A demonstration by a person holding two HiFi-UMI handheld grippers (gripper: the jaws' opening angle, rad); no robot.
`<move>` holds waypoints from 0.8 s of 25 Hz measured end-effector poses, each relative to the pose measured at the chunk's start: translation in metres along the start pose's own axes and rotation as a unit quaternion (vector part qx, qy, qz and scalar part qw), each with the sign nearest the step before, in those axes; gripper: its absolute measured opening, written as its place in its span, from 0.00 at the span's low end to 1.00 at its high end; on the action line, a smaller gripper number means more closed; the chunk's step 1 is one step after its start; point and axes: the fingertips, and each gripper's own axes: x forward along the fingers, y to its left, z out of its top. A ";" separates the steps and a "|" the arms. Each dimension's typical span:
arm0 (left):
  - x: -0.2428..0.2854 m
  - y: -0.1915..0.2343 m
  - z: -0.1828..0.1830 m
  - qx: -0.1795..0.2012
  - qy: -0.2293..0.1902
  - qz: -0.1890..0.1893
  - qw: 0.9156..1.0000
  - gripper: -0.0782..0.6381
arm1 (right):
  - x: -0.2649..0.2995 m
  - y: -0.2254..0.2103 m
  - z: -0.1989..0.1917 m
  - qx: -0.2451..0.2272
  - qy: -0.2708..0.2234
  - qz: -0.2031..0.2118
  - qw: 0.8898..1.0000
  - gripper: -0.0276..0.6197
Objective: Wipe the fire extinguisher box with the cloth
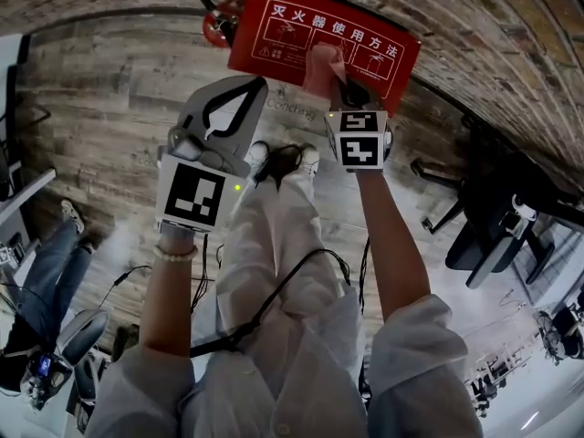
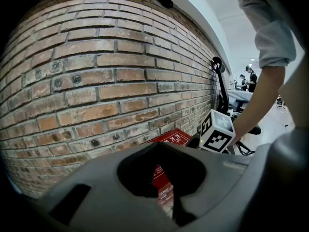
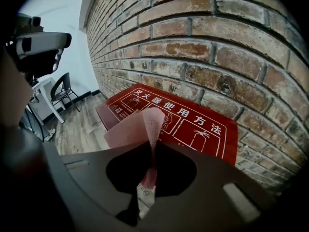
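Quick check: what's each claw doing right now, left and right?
Left claw: closed, holding nothing.
Right claw: closed on the pink textured cloth.

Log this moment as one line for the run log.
right gripper: shut on pink cloth | pink cloth: over fire extinguisher box | left gripper: shut, empty

Fire extinguisher box [image 1: 274,35] on wood floor [image 1: 109,89]
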 end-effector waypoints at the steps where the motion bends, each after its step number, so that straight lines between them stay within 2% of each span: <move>1: 0.001 -0.001 0.000 0.000 0.001 -0.001 1.000 0.10 | -0.002 -0.003 -0.002 -0.001 0.002 -0.003 1.000 0.08; 20: 0.013 -0.021 0.007 0.009 0.002 -0.016 1.000 0.10 | -0.037 -0.065 -0.048 0.034 0.022 -0.067 0.997 0.08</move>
